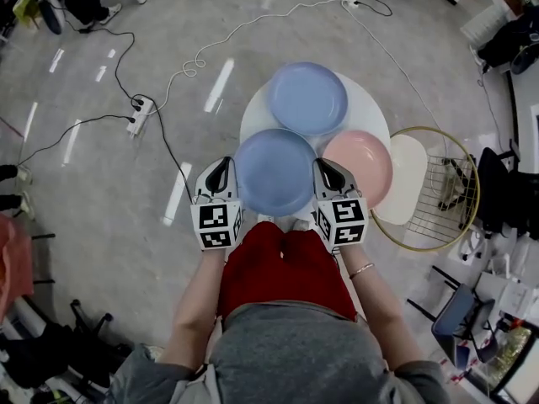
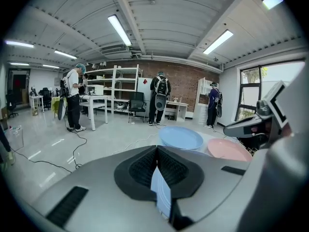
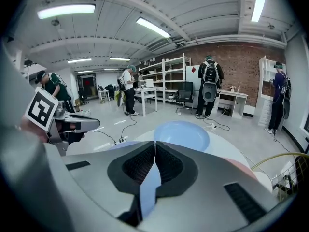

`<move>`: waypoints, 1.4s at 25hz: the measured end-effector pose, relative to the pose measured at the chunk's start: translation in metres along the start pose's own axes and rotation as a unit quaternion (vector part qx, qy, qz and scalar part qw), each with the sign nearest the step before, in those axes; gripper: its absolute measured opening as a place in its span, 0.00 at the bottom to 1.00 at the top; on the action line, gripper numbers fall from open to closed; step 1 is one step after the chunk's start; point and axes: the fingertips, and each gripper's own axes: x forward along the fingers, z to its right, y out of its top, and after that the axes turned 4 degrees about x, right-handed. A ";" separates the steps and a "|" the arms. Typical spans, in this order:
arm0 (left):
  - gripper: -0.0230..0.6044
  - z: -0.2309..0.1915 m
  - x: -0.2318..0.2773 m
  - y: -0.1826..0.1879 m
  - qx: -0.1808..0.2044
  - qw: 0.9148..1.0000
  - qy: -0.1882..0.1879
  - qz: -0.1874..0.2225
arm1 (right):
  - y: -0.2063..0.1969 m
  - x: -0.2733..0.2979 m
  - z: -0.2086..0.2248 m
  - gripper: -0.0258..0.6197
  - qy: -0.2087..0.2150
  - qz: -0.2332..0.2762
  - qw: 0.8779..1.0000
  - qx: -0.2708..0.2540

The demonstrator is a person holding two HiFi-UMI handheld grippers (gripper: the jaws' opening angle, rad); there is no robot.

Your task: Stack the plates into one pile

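Note:
Three plates lie on a round white table (image 1: 371, 113): a blue plate (image 1: 307, 98) at the far side, a second blue plate (image 1: 275, 171) at the near edge, and a pink plate (image 1: 360, 167) to its right. My left gripper (image 1: 223, 166) is shut, level with the near blue plate's left rim. My right gripper (image 1: 325, 166) is shut at that plate's right rim, between it and the pink plate. Whether either touches a rim I cannot tell. The left gripper view shows shut pads (image 2: 157, 149), the far blue plate (image 2: 181, 137) and the pink plate (image 2: 230, 150) ahead. In the right gripper view the far blue plate (image 3: 182, 134) lies beyond the shut pads (image 3: 155, 144).
A gold wire basket (image 1: 449, 192) with a cream pad (image 1: 404, 179) stands right of the table. A power strip (image 1: 139, 114) and cables run over the floor to the left. Several people stand by shelves and desks in the background (image 2: 161, 98).

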 end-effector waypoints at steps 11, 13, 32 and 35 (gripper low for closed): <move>0.06 -0.010 -0.004 -0.038 -0.057 0.997 0.023 -0.041 | -0.021 0.030 0.012 0.09 -0.005 -0.058 0.998 -0.032; 0.06 -0.012 -0.006 -0.043 -0.060 0.997 0.027 -0.047 | -0.024 0.034 0.013 0.09 -0.005 -0.066 0.997 -0.040; 0.11 -0.005 -0.010 -0.086 -0.127 0.984 0.073 -0.103 | -0.061 0.076 0.036 0.09 0.011 -0.184 0.975 -0.121; 0.12 -0.008 -0.009 -0.090 -0.139 0.981 0.082 -0.108 | -0.060 0.084 0.033 0.09 0.025 -0.193 0.972 -0.132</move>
